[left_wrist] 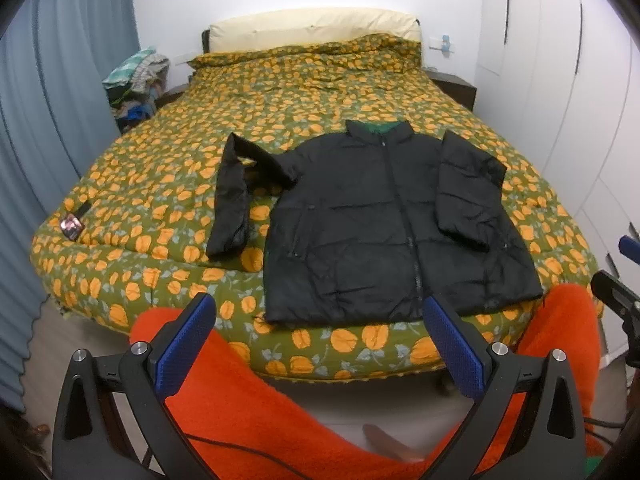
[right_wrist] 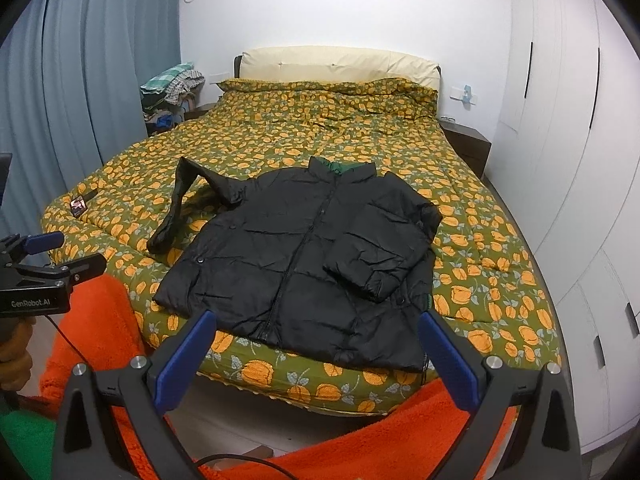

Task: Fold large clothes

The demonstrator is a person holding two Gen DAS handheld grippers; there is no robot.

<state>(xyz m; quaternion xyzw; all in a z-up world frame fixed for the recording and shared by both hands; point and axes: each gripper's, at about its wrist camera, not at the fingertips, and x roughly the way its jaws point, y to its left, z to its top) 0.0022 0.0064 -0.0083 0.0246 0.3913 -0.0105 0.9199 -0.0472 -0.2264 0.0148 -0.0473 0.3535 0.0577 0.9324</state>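
A black puffer jacket [left_wrist: 372,232] lies face up near the foot of the bed, zipped, collar toward the headboard; it also shows in the right wrist view [right_wrist: 288,268]. Its left sleeve [left_wrist: 232,200] is stretched out and bent down on the quilt. Its right sleeve [left_wrist: 464,192] is folded over the jacket's front. My left gripper [left_wrist: 320,320] is open and empty, held back off the foot of the bed. My right gripper [right_wrist: 318,336] is open and empty, also short of the bed's edge. Neither touches the jacket.
The bed [left_wrist: 168,184] has a green quilt with orange flowers. A small phone-like object [left_wrist: 72,227] lies at its left corner. Orange fleece legs [left_wrist: 248,400] are below the grippers. A clothes pile [left_wrist: 136,80], curtains at left, wardrobe [right_wrist: 560,160] at right.
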